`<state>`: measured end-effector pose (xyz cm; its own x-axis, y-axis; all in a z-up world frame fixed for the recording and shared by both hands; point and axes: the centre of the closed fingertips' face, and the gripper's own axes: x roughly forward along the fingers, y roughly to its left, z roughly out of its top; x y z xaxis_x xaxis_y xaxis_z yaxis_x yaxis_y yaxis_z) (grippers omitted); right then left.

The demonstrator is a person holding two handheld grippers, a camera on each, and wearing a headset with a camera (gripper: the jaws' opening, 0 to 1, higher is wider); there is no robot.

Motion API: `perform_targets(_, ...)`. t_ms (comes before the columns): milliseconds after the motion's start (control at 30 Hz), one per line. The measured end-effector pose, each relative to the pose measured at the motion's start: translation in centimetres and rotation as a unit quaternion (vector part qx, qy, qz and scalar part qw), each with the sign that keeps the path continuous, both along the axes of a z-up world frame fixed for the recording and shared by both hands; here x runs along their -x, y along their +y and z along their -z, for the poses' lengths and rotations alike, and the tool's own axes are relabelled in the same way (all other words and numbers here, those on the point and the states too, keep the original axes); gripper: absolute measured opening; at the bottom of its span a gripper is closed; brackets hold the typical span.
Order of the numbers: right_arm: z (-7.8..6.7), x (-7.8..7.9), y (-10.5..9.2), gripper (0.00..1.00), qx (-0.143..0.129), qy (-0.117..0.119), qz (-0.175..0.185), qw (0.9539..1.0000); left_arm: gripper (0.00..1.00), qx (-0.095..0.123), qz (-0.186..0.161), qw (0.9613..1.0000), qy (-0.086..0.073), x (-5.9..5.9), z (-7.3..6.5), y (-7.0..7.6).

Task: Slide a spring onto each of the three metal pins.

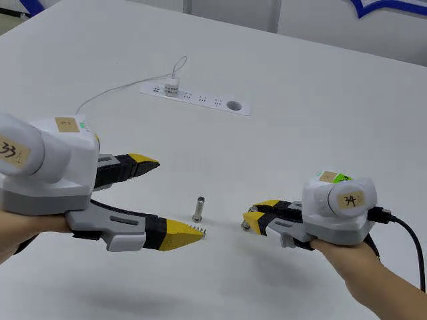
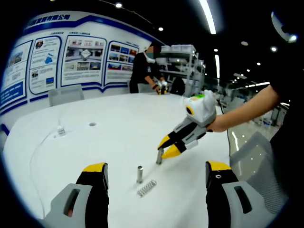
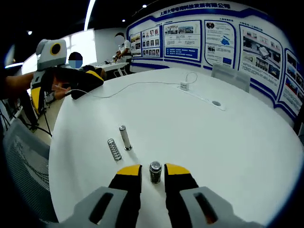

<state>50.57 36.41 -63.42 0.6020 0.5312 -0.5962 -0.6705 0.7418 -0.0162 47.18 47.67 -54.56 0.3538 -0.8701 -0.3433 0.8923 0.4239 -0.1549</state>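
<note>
On the table, a pin stands upright between my two grippers. My left gripper is to its left with the jaws spread wide, and my right gripper is to its right with the jaws closed on a second pin, which stands on the table. A spring lies flat just beside the free pin, on the side toward me. Well behind them a power strip lies across the table, with a plug in it and a cable trailing to the left.
</note>
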Motion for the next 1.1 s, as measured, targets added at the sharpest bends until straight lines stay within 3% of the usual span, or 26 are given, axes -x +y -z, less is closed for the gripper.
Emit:
perform_targets(100, -1.2, 0.0, 0.0, 0.20, -0.014, -0.009, 0.003, 0.9999, 0.86, 0.002, -0.002, 1.0000, -0.001, -0.1, -0.2, 0.1)
perform_targets(300, -2.6, 0.2, 0.3, 0.21, -0.014, -0.021, 0.001, 0.9997, 0.86, -0.004, -0.002, 1.0000, -0.004, -0.1, -0.1, 0.3)
perform_targets(500, -3.3, 1.1, 3.0, 0.20, -0.025, -0.030, -0.033, 0.9987, 0.86, -0.002, -0.005, 1.0000, -0.007, -0.1, -0.3, 0.5)
perform_targets(700, -1.3, 2.8, 6.1, 0.19, 0.000, -0.013, -0.097, 0.9952, 0.86, -0.005, -0.006, 0.9999, -0.007, 0.0, -0.1, 0.9)
perform_targets(1100, 3.0, 2.2, 7.9, 0.19, 0.039, 0.027, -0.124, 0.9912, 0.86, -0.009, -0.016, 0.9998, 0.008, -0.3, 1.3, 1.5)
